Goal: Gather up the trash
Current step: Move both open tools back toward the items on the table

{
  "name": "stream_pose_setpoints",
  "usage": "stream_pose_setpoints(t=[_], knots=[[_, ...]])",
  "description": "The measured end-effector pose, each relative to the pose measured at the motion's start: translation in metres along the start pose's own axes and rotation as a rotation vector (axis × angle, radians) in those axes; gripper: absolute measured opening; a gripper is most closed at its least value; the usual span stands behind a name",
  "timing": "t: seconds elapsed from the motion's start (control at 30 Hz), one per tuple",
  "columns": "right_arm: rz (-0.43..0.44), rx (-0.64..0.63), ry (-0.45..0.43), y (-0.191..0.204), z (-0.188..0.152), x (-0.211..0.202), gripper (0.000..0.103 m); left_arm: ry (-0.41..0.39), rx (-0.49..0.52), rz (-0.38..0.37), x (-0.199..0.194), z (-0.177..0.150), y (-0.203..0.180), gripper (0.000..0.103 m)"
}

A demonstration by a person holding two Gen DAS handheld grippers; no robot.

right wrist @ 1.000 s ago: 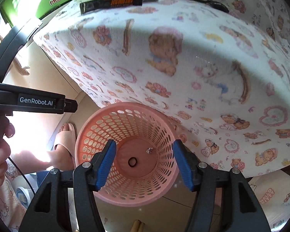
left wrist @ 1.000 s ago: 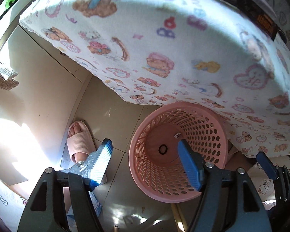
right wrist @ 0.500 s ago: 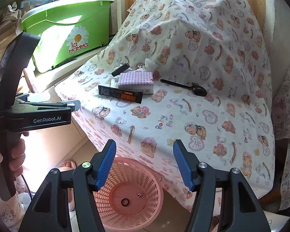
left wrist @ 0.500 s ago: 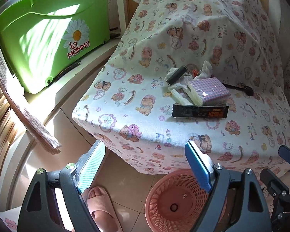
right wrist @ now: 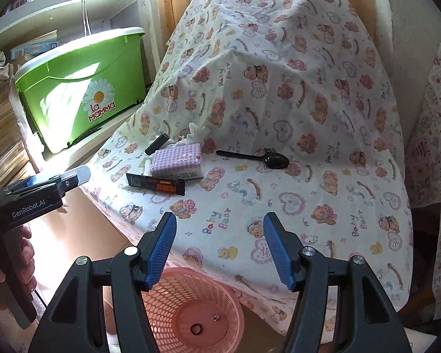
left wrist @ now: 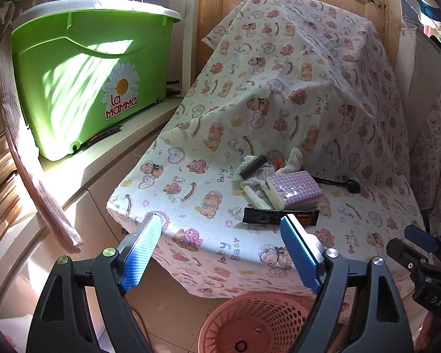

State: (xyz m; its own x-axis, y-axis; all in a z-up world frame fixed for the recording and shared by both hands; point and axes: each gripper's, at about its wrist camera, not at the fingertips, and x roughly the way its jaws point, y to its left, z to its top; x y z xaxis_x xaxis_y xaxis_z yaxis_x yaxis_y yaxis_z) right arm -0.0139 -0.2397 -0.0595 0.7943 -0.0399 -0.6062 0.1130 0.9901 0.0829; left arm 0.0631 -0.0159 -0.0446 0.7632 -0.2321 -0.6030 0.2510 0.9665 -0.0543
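Left claw's camera first: my left gripper (left wrist: 222,247) points over the front edge of the table, its blue pads (left wrist: 141,254) spread wide and opening further, with nothing between them. Ahead lies the bear-print cloth (left wrist: 294,94) draped over the table, and on it the litter I'm after. A black wrapper (left wrist: 279,216) lies flat nearest the edge. Just behind it, touching or nearly so, sits a purple checked tissue pack (left wrist: 297,188). Crumpled white tissue (left wrist: 258,173) bunches behind the pack with a short black tube (left wrist: 254,166) resting on it and a white stick (left wrist: 254,197) at the pack's left side. A black spoon (left wrist: 348,184) pokes out to the right of the pack. Down below, at the bottom of the view, the pink basket (left wrist: 250,320) stands on the floor under the table edge, with a small dark ring and a scrap in its bottom. A green bin (left wrist: 82,73) sits on the shelf to the left. My right gripper's tip (left wrist: 420,238) peeks in at the right edge.

Now the right claw's camera: my right gripper (right wrist: 217,248) also aims over the table edge, jaws apart and released, gripping nothing. The black wrapper (right wrist: 155,184) lies ahead and left, the tissue pack (right wrist: 178,161) just beyond it, the black tube (right wrist: 157,144) and tissue (right wrist: 197,133) behind. The spoon (right wrist: 258,157) lies alone to the right, bowl pointing right. The pink basket (right wrist: 191,311) sits directly below my pads. At the left, my left hand (right wrist: 3,261) wraps the other gripper's handle.
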Motion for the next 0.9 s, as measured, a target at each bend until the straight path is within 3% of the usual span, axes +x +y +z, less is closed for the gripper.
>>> stream_pose_setpoints(t=[0.1,0.3,0.47,0.63,0.9], knots=[[0.005,0.032,0.004,-0.006,0.006,-0.001,0.064,-0.024,-0.019,0.047,-0.003,0.004,0.004,0.091],[0.018,0.024,-0.032,-0.005,0.016,-0.009,0.064,-0.017,-0.022,0.024,0.0,0.011,0.007,0.091],[-0.002,0.044,0.011,-0.012,0.011,0.0,0.064,0.028,0.118,-0.026,0.016,0.009,-0.018,0.091],[-0.018,0.028,0.048,-0.02,0.008,0.014,0.064,0.068,0.214,-0.006,0.044,-0.003,-0.045,0.094],[-0.003,-0.018,0.092,-0.037,0.036,0.039,0.064,0.128,0.143,-0.052,0.07,0.007,-0.042,0.095]])
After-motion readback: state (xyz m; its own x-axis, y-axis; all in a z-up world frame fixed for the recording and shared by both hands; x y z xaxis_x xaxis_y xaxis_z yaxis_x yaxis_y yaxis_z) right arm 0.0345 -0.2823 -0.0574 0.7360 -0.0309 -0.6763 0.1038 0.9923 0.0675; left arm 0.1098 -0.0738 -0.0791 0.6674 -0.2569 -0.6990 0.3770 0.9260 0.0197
